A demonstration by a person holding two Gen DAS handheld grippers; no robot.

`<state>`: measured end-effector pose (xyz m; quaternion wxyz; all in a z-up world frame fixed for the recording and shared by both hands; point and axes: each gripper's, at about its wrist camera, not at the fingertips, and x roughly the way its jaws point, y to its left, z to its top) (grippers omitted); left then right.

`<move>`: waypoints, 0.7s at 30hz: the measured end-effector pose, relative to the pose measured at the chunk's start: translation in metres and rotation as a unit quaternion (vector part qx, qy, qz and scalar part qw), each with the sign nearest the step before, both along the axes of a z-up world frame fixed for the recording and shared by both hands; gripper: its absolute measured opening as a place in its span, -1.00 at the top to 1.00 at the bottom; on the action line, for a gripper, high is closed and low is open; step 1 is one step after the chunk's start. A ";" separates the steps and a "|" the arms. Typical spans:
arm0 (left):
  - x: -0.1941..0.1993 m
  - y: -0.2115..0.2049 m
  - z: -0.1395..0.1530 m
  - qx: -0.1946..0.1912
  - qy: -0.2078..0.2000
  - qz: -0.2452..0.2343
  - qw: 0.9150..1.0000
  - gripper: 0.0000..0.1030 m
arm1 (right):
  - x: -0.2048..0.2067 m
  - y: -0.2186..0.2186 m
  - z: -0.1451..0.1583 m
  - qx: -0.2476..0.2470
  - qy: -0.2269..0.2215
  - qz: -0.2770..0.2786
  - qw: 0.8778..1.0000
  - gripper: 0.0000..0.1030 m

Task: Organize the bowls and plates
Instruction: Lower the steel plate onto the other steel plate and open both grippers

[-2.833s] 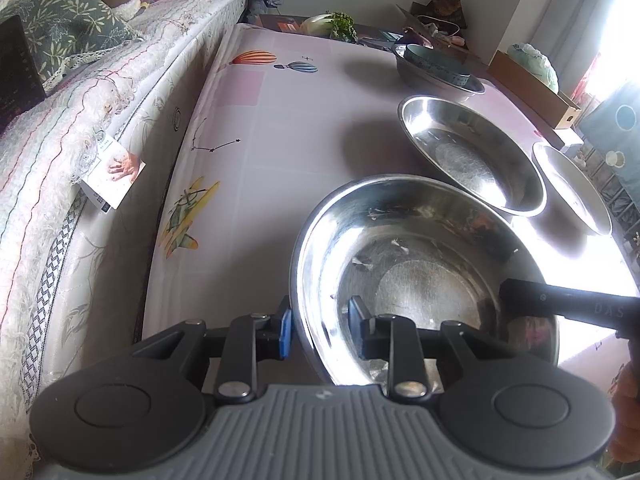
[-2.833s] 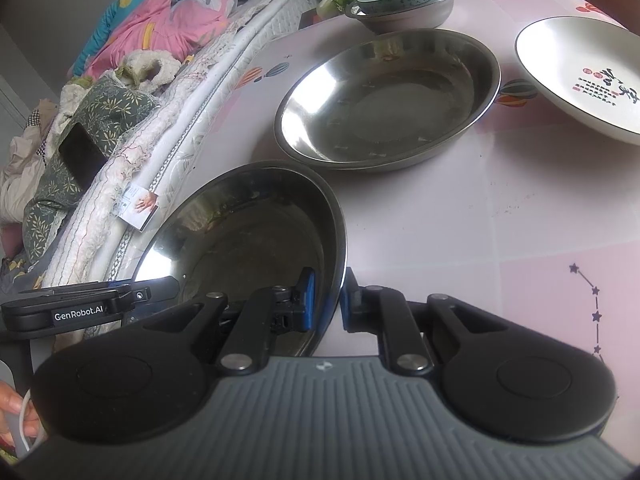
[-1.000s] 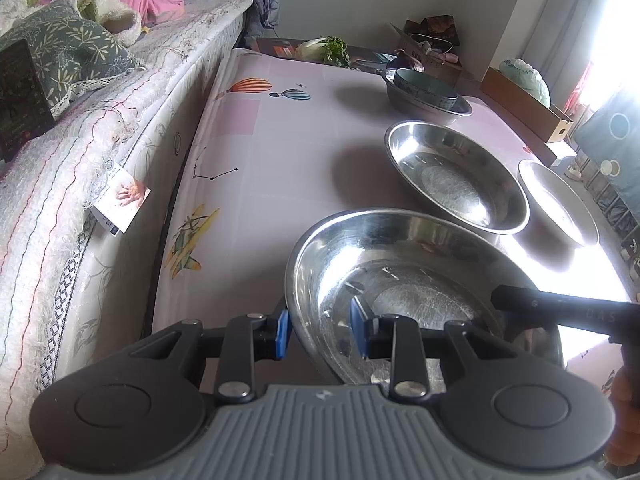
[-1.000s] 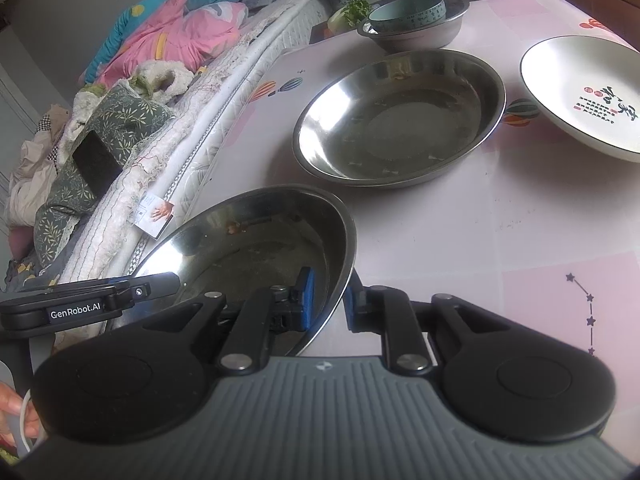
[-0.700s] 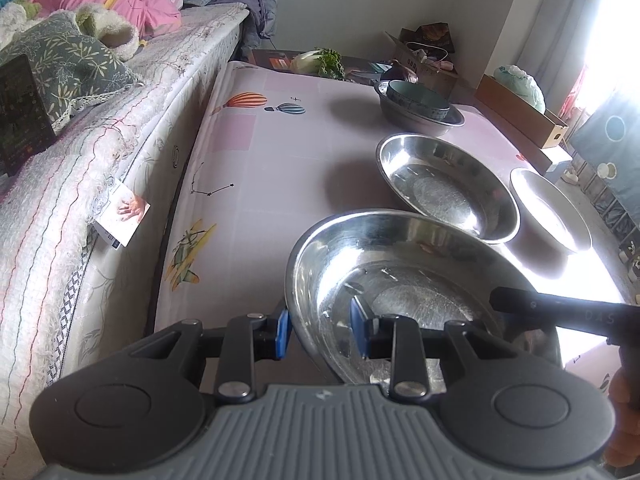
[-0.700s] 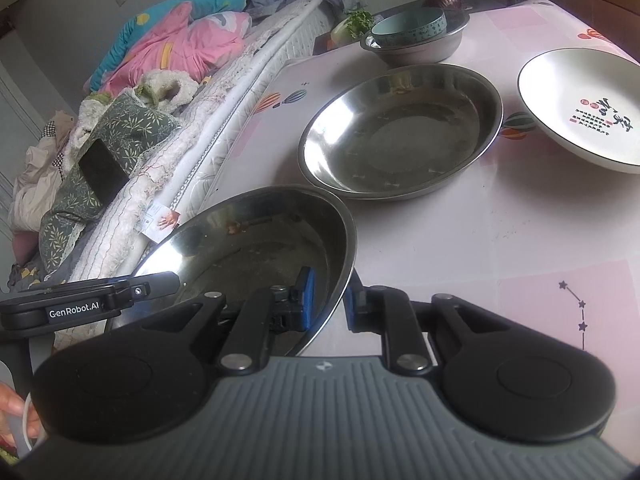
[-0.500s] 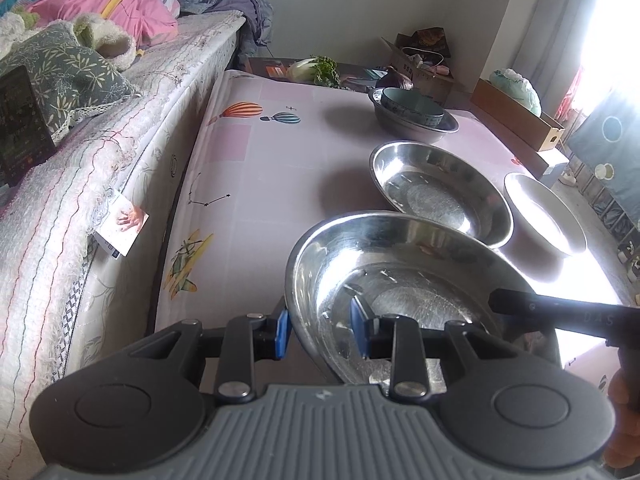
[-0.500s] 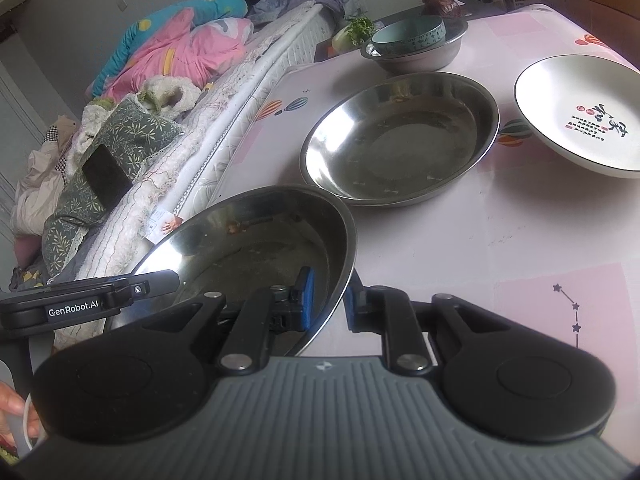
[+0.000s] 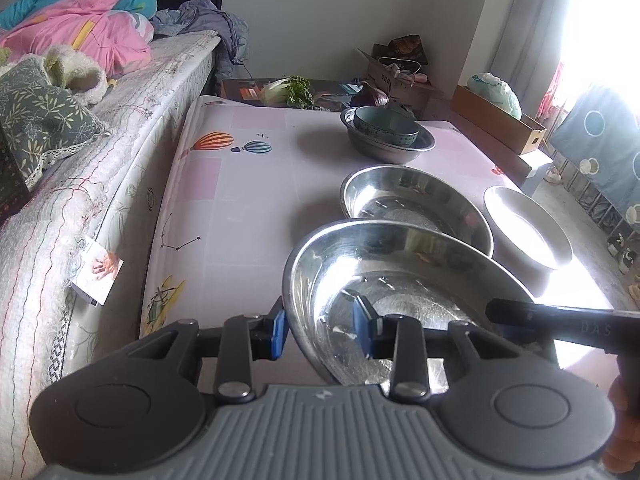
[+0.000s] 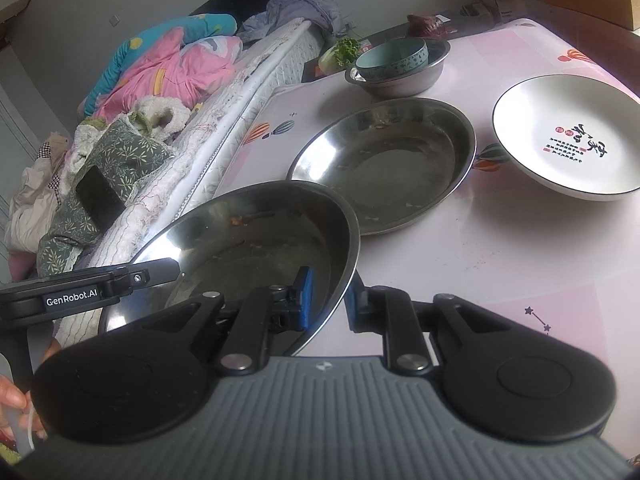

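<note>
**A:** Though clamped from two sides, hanging where exactly, that near steel bowl (image 9: 400,280)?

**B:** Right in front of both cameras, over the near end of the table (image 9: 240,208). Apparently raised off the pink cloth, with its far rim overlapping the second steel bowl (image 9: 416,204) in the left wrist view.

**A:** And held how?

**B:** Pinched at the rim by the left gripper (image 9: 320,330), one blue pad against the outer wall and the other inside the bowl. Same on the opposite side with the right gripper (image 10: 326,300): nearly together, closed tight on the thin rim, one pad in and one out.

**A:** Any hands in view?

**B:** Only slivers. Part of the right hand (image 9: 620,420) at the edge of the left view, and part of the left hand (image 10: 12,400) at the edge of the right view.

**A:** Beyond the held bowl?

**B:** Just past it, that second steel bowl, flat on the cloth. Beside that, toward the window, a white plate (image 10: 568,140) with red and black lettering in its middle. Farther back, a teal bowl (image 9: 384,124) nested inside a steel basin (image 9: 392,148).

**A:** And around the table?

**B:** Along one side and touching it, a mattress (image 9: 80,200) piled with a pink quilt (image 9: 80,28) and a green leaf-print cushion (image 9: 36,128). Past the far end, leafy greens (image 9: 288,90) and an open cardboard box (image 9: 500,120).
</note>
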<state>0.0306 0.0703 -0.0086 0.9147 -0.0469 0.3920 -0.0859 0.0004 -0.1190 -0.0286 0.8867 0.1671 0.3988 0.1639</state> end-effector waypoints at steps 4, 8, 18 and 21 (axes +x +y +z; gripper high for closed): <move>0.010 -0.006 0.003 -0.001 -0.006 -0.013 1.000 0.33 | 0.004 -0.005 0.003 -0.002 -0.002 -0.012 1.000 0.66; 0.022 -0.013 0.006 -0.005 -0.011 -0.023 1.000 0.32 | 0.011 -0.012 0.005 -0.002 -0.002 -0.023 1.000 0.66; 0.054 -0.023 0.002 -0.015 -0.007 -0.034 0.999 0.29 | 0.036 -0.024 0.004 -0.008 0.008 -0.040 0.999 0.65; 0.066 -0.025 0.001 -0.017 -0.004 -0.034 0.999 0.29 | 0.047 -0.025 0.003 -0.010 0.010 -0.041 0.999 0.65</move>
